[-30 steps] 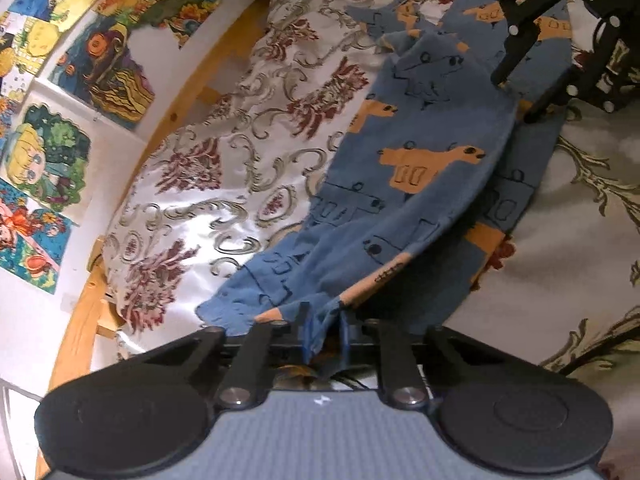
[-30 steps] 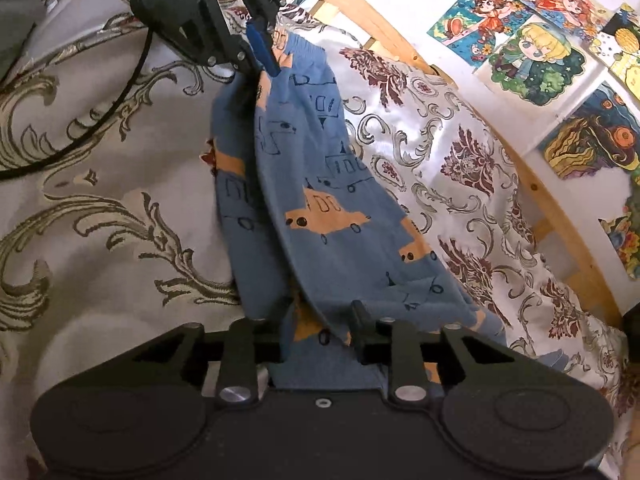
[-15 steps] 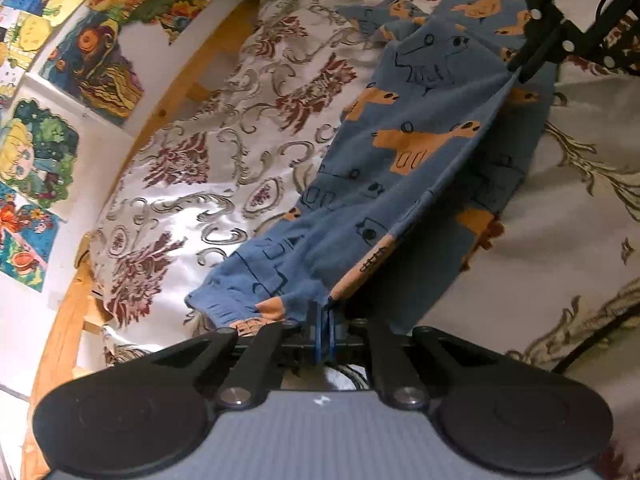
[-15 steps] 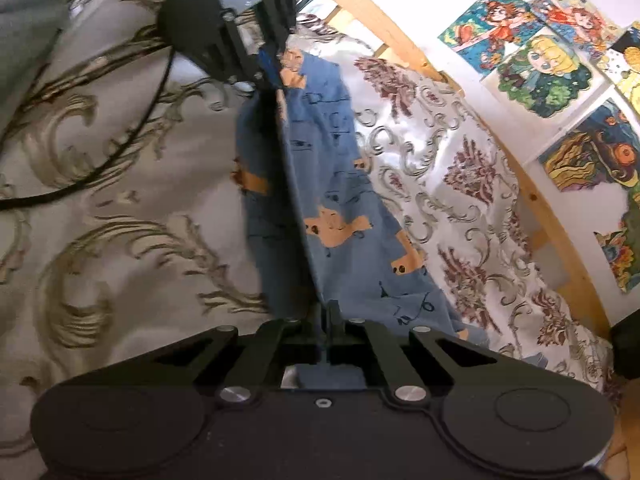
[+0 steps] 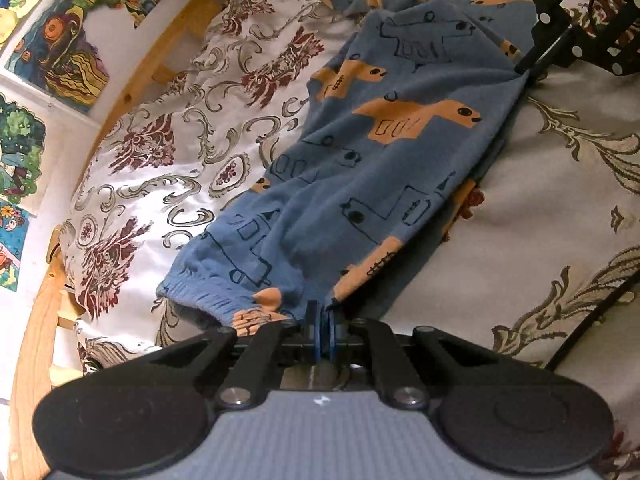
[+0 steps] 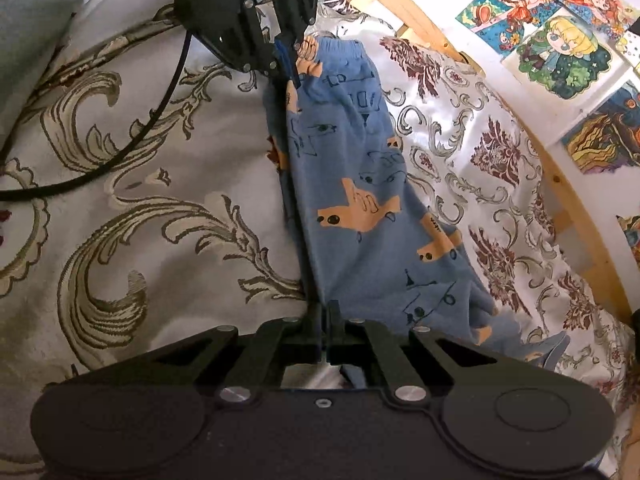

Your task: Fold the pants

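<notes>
While both grippers pinch one long edge of the blue printed pants [image 5: 400, 168], the cloth hangs taut between them, lifted a little off the patterned bedspread [image 5: 560, 208]. The left gripper [image 5: 323, 320] has its jaws closed tight on the fabric beside the elastic cuff [image 5: 212, 300]; the right gripper [image 6: 326, 322] is likewise clamped on the same edge toward the waist end. One leg appears laid over the other, so I judge the lengthwise fold is in hand, with the crosswise fold still to come.

The next move probably calls for lowering the held edge evenly, keeping tension so the top layer lands flush over the one beneath, then releasing both ends.

Around the pants, a shiny floral sheet [image 6: 480, 168] covers the far side of the bed up to a wooden rail [image 6: 568, 200], with colourful drawings [image 6: 560, 52] on the wall behind. A black cable [image 6: 132, 144] trails across the bedspread near the left gripper and could snag; nothing else lies in the way.
</notes>
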{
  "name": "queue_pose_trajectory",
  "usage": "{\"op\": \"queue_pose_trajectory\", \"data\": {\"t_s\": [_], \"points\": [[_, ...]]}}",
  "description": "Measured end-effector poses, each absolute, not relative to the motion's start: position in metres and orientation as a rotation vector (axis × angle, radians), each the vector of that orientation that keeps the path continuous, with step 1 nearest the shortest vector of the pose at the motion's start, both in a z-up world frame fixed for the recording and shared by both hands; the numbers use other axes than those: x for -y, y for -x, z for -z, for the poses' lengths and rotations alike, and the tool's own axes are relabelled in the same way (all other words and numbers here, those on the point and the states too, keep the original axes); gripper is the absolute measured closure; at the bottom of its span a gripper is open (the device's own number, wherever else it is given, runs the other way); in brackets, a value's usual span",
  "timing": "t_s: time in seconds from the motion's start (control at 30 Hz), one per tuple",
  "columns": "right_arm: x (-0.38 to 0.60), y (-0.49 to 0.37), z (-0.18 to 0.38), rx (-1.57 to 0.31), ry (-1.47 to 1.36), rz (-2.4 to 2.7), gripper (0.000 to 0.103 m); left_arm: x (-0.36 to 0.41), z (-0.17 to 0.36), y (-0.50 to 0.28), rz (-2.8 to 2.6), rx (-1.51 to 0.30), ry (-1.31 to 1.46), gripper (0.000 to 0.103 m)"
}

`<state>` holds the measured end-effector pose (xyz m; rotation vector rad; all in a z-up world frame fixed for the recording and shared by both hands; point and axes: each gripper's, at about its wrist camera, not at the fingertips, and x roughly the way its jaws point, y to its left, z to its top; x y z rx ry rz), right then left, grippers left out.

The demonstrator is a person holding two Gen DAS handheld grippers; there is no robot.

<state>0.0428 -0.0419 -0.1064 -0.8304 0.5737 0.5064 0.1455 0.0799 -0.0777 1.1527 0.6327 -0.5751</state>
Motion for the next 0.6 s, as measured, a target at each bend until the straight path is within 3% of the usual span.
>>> {"op": "queue_pose_trajectory", "data": {"t_s": [0.03, 0.1, 0.13, 0.17, 0.2, 0.23, 0.4, 0.5, 0.6], "points": [[0.043, -0.043, 0.107, -0.576, 0.825, -0.506, 0.101, -0.079, 0.077, -0.145, 0.572, -0.635, -1.153, 0.094], [0.049, -0.044, 0.102, -0.576, 0.780, -0.500, 0.083, -0.077, 0.072, -0.145, 0.572, -0.656, -1.131, 0.088], [0.054, -0.044, 0.095, -0.581, 0.742, -0.502, 0.079, -0.076, 0.067, -0.145, 0.569, -0.672, -1.106, 0.077], [0.062, -0.044, 0.086, -0.591, 0.690, -0.506, 0.068, -0.075, 0.062, -0.144, 0.565, -0.683, -1.080, 0.070], [0.069, -0.044, 0.078, -0.600, 0.647, -0.507, 0.056, -0.075, 0.056, -0.143, 0.566, -0.694, -1.045, 0.056], [0.079, -0.043, 0.067, -0.616, 0.595, -0.507, 0.050, -0.073, 0.047, -0.141, 0.563, -0.705, -0.997, 0.050], [0.138, -0.034, 0.032, -0.662, 0.433, -0.425, 0.014, -0.043, 0.007, -0.126, 0.534, -0.713, -0.747, 0.044], [0.180, -0.031, 0.023, -0.705, 0.351, -0.357, 0.001, -0.010, -0.005, -0.116, 0.583, -0.698, -0.609, 0.038], [0.223, -0.032, 0.015, -0.737, 0.245, -0.267, 0.001, 0.031, -0.004, -0.108, 0.653, -0.693, -0.505, 0.034]]}}
